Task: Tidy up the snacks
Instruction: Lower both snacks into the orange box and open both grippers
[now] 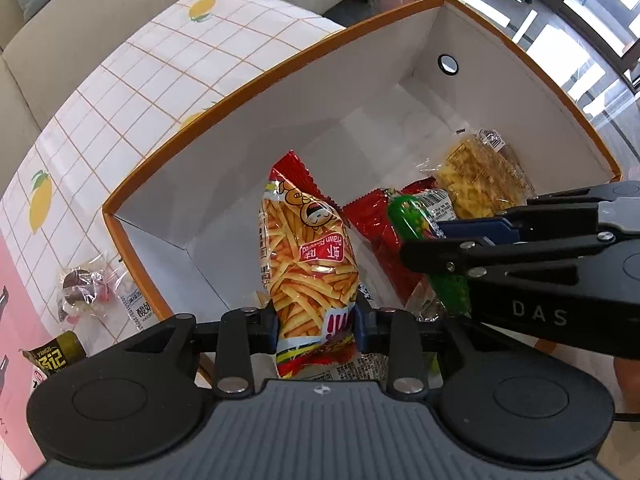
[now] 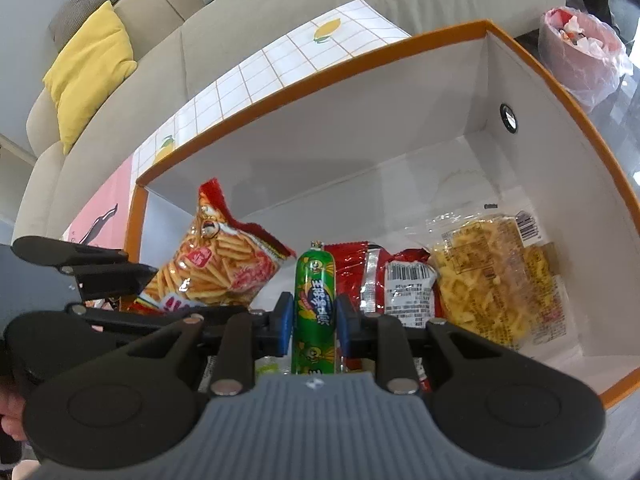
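Your left gripper (image 1: 318,330) squeezes the low end of the prawn cracker bag (image 1: 310,256), marked "Prawn", over the orange-rimmed box (image 1: 248,92). Your right gripper (image 2: 311,326) is clamped on the middle of the green sausage stick (image 2: 315,308), also over the box. The bag is light, puffy and crinkly, so pinch gently; the stick is firm and slippery.

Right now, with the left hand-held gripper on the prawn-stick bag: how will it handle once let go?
Probably floppy: the prawn-stick bag is a thin puffy pouch held near one end. Likely light for its size. It should tip flat in the box rather than stand.
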`<state>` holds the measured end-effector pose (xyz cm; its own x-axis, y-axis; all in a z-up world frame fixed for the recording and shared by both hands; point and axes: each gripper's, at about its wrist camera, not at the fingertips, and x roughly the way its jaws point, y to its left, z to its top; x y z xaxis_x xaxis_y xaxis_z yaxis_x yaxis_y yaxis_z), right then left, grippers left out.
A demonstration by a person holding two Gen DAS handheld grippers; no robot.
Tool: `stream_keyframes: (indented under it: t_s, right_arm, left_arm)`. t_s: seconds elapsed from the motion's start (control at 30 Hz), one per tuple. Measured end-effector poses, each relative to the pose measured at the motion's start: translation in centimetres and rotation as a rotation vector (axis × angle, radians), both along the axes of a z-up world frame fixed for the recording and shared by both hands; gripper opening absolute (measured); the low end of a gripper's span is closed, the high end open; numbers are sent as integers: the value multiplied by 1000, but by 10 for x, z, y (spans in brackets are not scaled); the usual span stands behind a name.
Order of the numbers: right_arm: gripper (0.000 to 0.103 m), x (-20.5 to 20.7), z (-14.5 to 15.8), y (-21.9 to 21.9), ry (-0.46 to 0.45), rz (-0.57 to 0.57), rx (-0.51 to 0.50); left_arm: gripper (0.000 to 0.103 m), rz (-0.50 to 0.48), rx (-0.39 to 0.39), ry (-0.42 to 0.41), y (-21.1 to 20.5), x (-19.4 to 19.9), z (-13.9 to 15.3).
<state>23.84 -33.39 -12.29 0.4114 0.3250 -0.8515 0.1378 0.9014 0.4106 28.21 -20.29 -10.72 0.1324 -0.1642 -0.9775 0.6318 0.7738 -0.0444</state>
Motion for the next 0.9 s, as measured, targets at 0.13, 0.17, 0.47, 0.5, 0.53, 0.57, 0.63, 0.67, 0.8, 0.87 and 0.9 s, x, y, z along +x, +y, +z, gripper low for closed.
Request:
stream_keyframes:
  t_s: [0.13, 0.17, 0.47, 0.5, 0.53, 0.57, 0.63, 0.67, 0.8, 0.87, 0.9]
  right_arm:
    - [20, 6, -3, -1, 8, -20, 16]
    - [20, 6, -4, -1, 10, -22, 21]
    - [20, 11, -10, 4, 27, -7, 24]
    - [20, 12, -11, 5, 28, -5, 24]
    - [20, 13, -11, 6, 29, -2, 21]
    - [20, 13, -11, 7, 29, 2, 16]
    - [20, 14, -12, 11, 34, 12, 0]
    - [20, 16, -14, 13, 39, 16, -7]
    - [21, 20, -19, 17, 64, 20, -19]
    - [22, 21, -21, 17, 68, 18, -20]
    - [22, 21, -21, 17, 68, 17, -18]
  left_arm:
    - [41, -7, 28, -27, -3, 4, -1]
    - [44, -14, 40, -41, -4, 4, -1]
    - [53, -2, 22, -102, 7, 3, 14]
    - [53, 13, 9, -106, 10, 3, 16]
    - [53, 29, -7, -111, 12, 3, 19]
    - [50, 46, -22, -117, 15, 2, 22]
    - [48, 73, -43, -125, 17, 1, 26]
    - [48, 81, -54, -128, 19, -1, 28]
    - [48, 99, -83, -152, 24, -9, 38]
    - [48, 107, -90, -165, 28, -13, 41]
    - [48, 111, -92, -168, 29, -14, 43]
